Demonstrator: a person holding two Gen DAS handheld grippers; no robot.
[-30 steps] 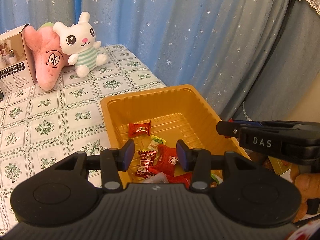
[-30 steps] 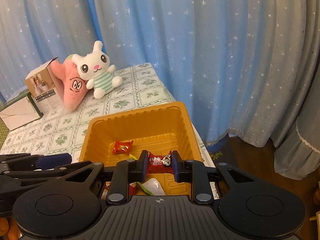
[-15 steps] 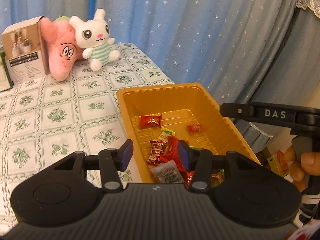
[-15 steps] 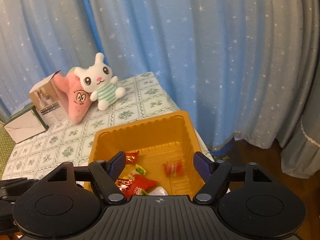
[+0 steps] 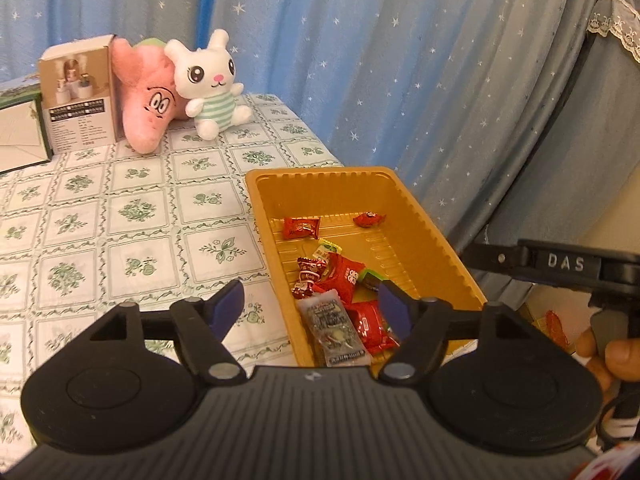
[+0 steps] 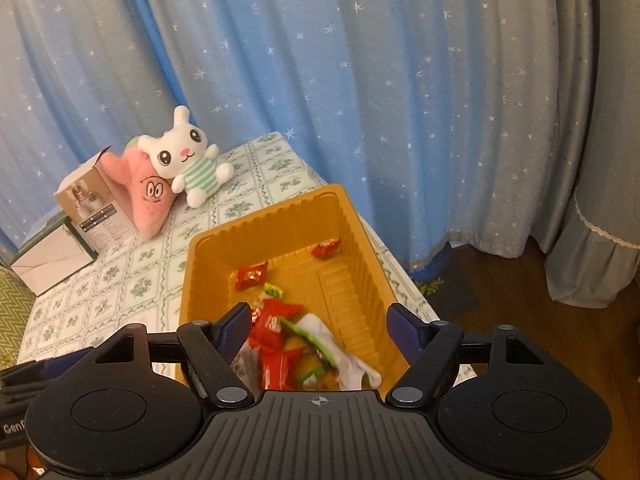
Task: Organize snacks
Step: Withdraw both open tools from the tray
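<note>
Now the left gripper [image 5: 312, 306] hangs above the near end of the gold tray [image 5: 436, 240], its jaws opening with nothing pinched between them. Likewise the right gripper [image 6: 318, 330] stands spread and empty over that tray. Wrapped snacks [image 5: 344, 296] lie loose inside it, on the counter [image 5: 120, 216] with its green-patterned cloth, a plush rabbit [image 5: 210, 80] well behind.

Both grippers are tilting downward with nothing pinched. The left gripper [image 5: 311, 306] is opening its jaws right now, while the right gripper [image 6: 320, 326] is sitting wide open. A hand [image 5: 610, 356] is wrapping the right one's handle, fingers curled.
</note>
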